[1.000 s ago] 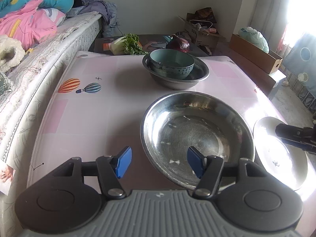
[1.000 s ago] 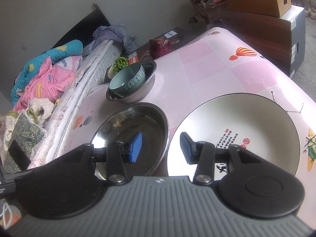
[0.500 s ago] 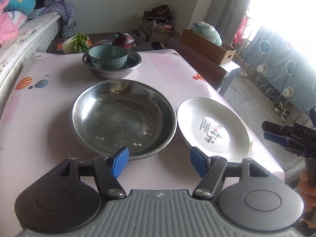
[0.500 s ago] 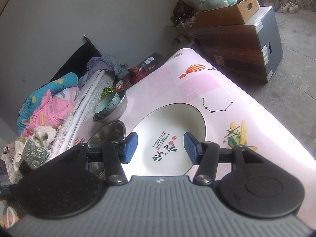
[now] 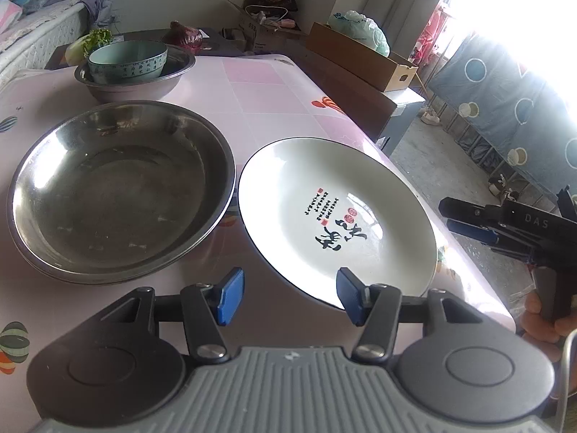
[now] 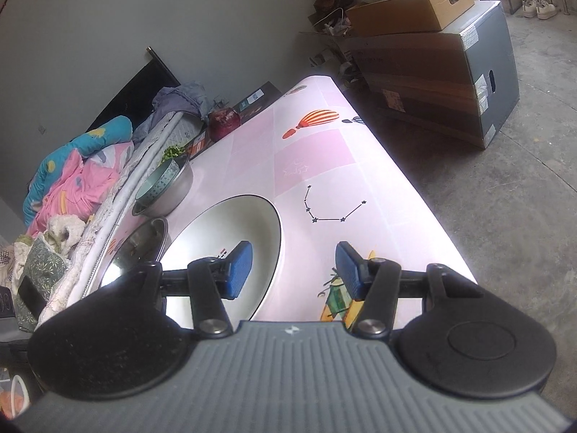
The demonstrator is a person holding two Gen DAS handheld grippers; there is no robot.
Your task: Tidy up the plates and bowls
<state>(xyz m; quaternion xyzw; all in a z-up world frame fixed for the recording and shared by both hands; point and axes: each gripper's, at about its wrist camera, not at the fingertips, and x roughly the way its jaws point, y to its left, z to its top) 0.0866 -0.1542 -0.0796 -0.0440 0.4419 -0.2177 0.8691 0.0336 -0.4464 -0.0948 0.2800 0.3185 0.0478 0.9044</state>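
Big bowl (image 5: 119, 191): shiny scuffed metal. Plate (image 5: 335, 216): glossy white ceramic. Table cover (image 5: 274, 108): smooth, slightly glossy pink.

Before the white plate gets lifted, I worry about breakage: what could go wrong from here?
1. The white plate lies close to the table's right edge, above bare floor; a push from the left gripper, whose empty jaws are closing, could slide it off.
2. Its rim nearly meets the large steel bowl; lifting unevenly could knock them together.
3. The right gripper, open, straddles the plate's rim; a shallow pinch may slip.
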